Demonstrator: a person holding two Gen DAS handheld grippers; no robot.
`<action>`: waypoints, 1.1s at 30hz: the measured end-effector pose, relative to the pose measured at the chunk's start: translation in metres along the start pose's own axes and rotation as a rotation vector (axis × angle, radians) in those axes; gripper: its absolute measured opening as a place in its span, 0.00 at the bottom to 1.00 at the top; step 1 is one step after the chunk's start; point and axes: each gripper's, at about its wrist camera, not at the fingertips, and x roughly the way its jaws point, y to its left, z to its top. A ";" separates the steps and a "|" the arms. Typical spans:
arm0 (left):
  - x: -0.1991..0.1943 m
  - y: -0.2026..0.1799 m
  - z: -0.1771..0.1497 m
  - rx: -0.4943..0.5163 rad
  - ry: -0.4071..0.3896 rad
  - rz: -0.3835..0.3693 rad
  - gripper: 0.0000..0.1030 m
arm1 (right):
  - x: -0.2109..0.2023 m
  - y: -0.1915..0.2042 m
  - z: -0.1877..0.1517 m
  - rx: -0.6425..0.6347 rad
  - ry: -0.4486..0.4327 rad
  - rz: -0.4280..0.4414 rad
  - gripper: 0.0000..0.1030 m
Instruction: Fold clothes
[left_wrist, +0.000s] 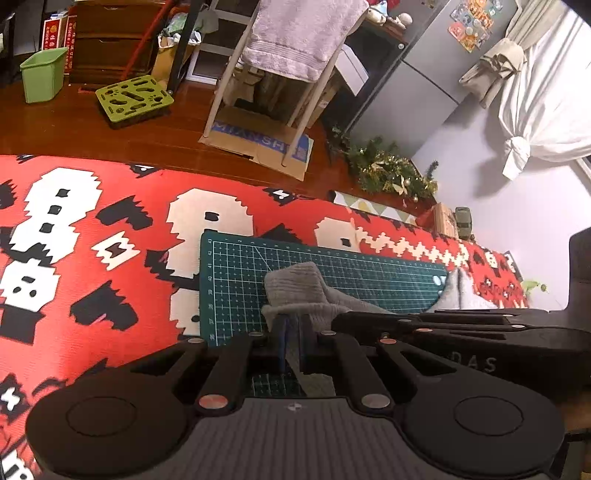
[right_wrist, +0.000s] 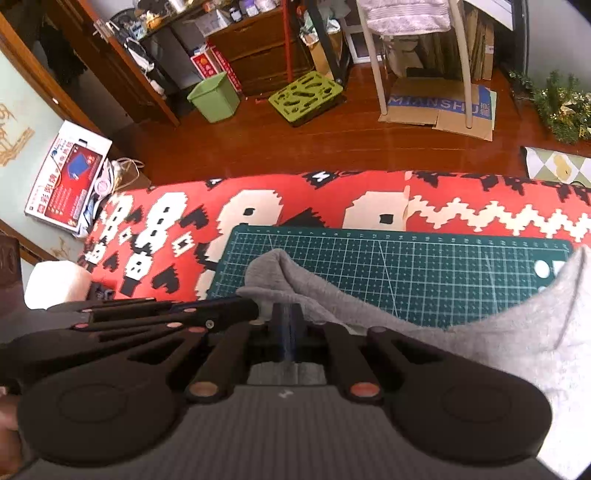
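Observation:
A grey knit garment (right_wrist: 498, 325) lies on the green cutting mat (right_wrist: 406, 273), which rests on a red patterned cloth (right_wrist: 295, 192). My right gripper (right_wrist: 288, 314) is shut on a raised edge of the garment, and the fabric folds up over its fingertips. My left gripper (left_wrist: 291, 330) is shut on the same grey garment (left_wrist: 295, 286), with a bunched flap draped over its tips. The two grippers sit close side by side. In each wrist view the other gripper shows at the edge: the right gripper (left_wrist: 406, 321) and the left gripper (right_wrist: 166, 314). A far corner of the garment (left_wrist: 458, 291) lifts off the mat.
Beyond the red cloth (left_wrist: 92, 221) is a wooden floor with a green bin (left_wrist: 42, 74), a green perforated basket (left_wrist: 135, 99), a white rack with a towel (left_wrist: 303, 37), flat cardboard (left_wrist: 258, 136) and a tinsel garland (left_wrist: 391, 170). A white roll (right_wrist: 55, 284) sits at the left.

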 end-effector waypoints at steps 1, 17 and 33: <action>-0.004 -0.002 -0.002 -0.004 -0.002 -0.008 0.04 | -0.005 0.001 -0.002 -0.001 0.000 0.000 0.04; -0.012 -0.030 -0.040 0.019 0.015 0.004 0.04 | -0.037 -0.003 -0.043 -0.049 0.012 -0.025 0.04; -0.025 -0.057 -0.084 0.031 0.070 0.004 0.04 | -0.061 -0.011 -0.090 -0.064 0.067 -0.035 0.04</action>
